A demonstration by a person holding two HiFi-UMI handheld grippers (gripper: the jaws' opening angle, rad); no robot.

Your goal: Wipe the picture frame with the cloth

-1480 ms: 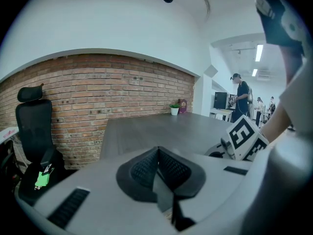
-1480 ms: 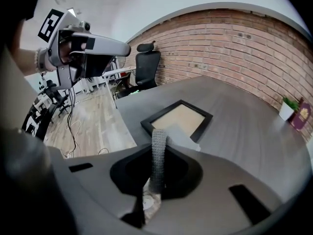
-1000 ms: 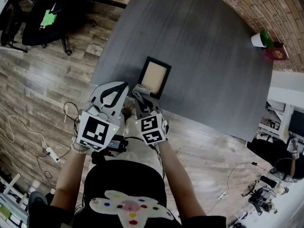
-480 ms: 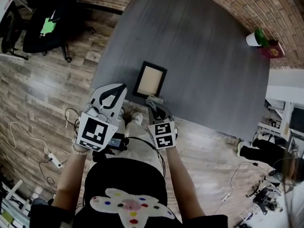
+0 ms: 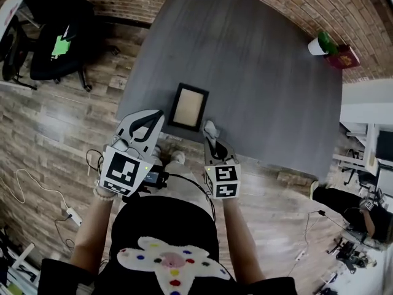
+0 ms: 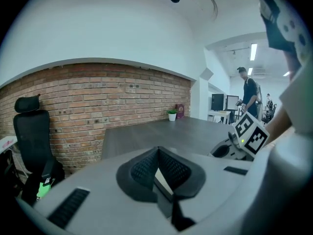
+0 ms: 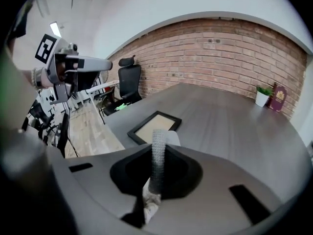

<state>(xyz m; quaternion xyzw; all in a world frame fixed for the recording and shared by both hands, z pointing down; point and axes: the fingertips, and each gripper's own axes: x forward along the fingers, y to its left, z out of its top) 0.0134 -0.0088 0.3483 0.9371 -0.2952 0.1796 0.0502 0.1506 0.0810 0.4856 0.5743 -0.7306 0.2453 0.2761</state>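
Note:
A black picture frame (image 5: pixel 188 106) with a pale inside lies flat near the front edge of the dark grey table (image 5: pixel 258 72). My right gripper (image 5: pixel 210 131) is just right of the frame's near corner, shut on a white cloth (image 5: pixel 210 126). In the right gripper view the cloth (image 7: pixel 170 138) sticks out past the closed jaws (image 7: pixel 157 136), and the frame (image 7: pixel 155 126) lies ahead to the left. My left gripper (image 5: pixel 159 112) hovers off the table's front edge, left of the frame, and is shut with nothing in it (image 6: pixel 157 152).
A white pot with a green plant (image 5: pixel 319 45) and a red box (image 5: pixel 344 58) stand at the table's far right corner. A black office chair (image 5: pixel 54 39) stands on the wood floor to the left. Cables (image 5: pixel 37 183) lie on the floor. A person (image 6: pixel 249 98) stands far off.
My right gripper, still holding the cloth, has drawn back from the frame's near edge and shifted right. The left gripper has stayed about where it was.

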